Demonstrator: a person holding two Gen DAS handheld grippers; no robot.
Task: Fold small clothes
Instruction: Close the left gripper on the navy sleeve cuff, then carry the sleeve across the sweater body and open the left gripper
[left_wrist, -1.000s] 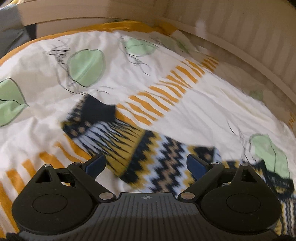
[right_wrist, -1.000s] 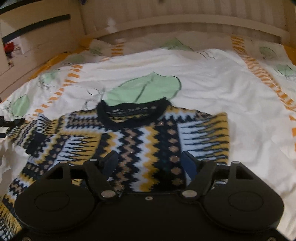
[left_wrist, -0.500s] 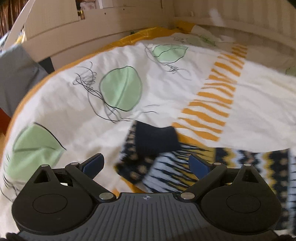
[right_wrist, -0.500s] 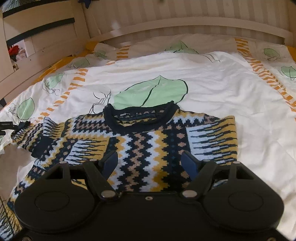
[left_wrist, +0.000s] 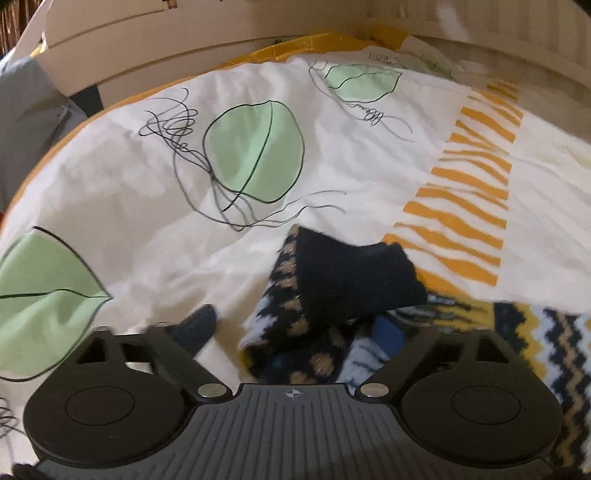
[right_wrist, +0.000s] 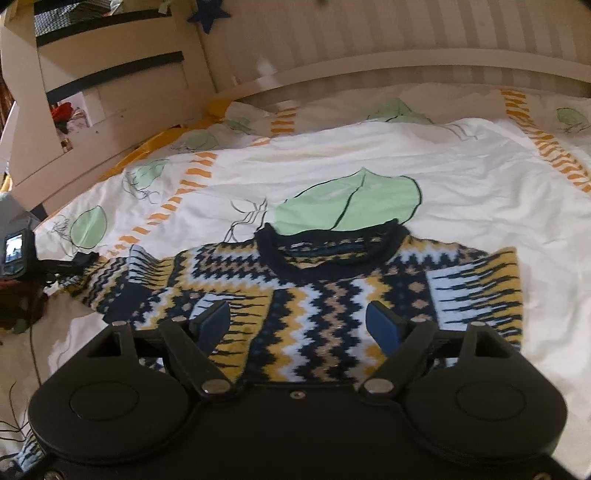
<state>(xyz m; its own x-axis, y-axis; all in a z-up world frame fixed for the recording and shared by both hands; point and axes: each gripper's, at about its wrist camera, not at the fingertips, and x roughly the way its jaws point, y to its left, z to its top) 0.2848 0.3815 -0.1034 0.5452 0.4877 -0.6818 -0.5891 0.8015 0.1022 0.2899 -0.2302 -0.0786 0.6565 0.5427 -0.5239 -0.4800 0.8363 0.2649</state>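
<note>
Lying flat on the bed, the patterned sweater (right_wrist: 332, 295) is spreading front-up across the white duvet (right_wrist: 461, 192), its dark round collar (right_wrist: 332, 251) resting against a printed green leaf (right_wrist: 351, 210). One sleeve is lying folded inward over the body on the picture's right, while the other sleeve (right_wrist: 122, 273) is stretching out toward the picture's left.

The right gripper (right_wrist: 301, 325) is hovering over the sweater's lower front, its blue fingers (right_wrist: 382, 325) standing apart with nothing clamped, the knit showing freely between them.

The left gripper (left_wrist: 291, 332) is sitting at the outstretched sleeve's end, where the dark cuff (left_wrist: 351, 280) is lying bunched and partly doubled over between its fingers (left_wrist: 195, 328). Those fingers have just been closing in, yet a strip of white duvet is still showing between the left finger and the cuff, so they are not pinching it; the view is blurred there.

A pale wooden bed frame (right_wrist: 369, 66) is curving behind the duvet.
</note>
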